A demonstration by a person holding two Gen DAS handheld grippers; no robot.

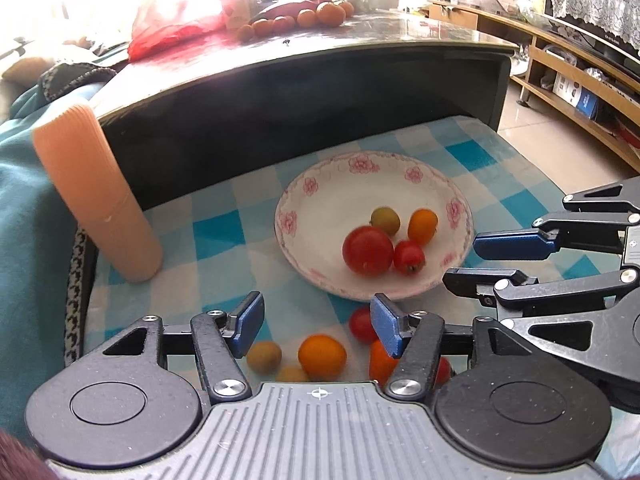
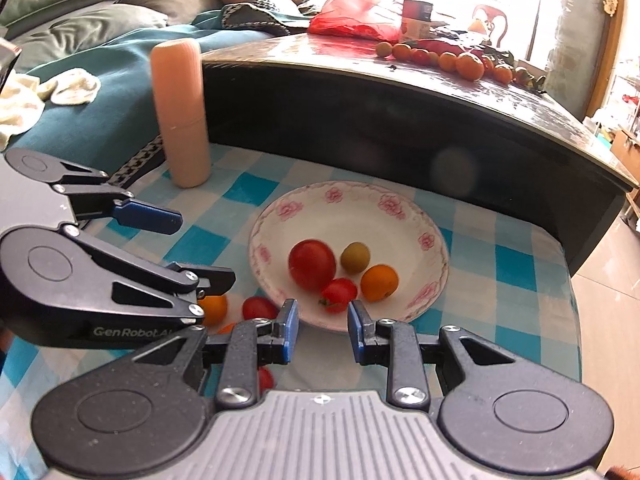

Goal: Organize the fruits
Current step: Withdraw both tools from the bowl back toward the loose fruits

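Left of the floral plate (image 1: 288, 216) a peach ribbed cylinder (image 1: 96, 196) stands, easy to knock. The left gripper (image 1: 318, 322), wide open and empty, hovers over loose fruits before the plate; the orange one (image 1: 322, 357) could roll away. The right gripper (image 2: 322, 330), half open, holds nothing. Checked cloth (image 1: 216, 232), dark table (image 1: 320, 80) behind.
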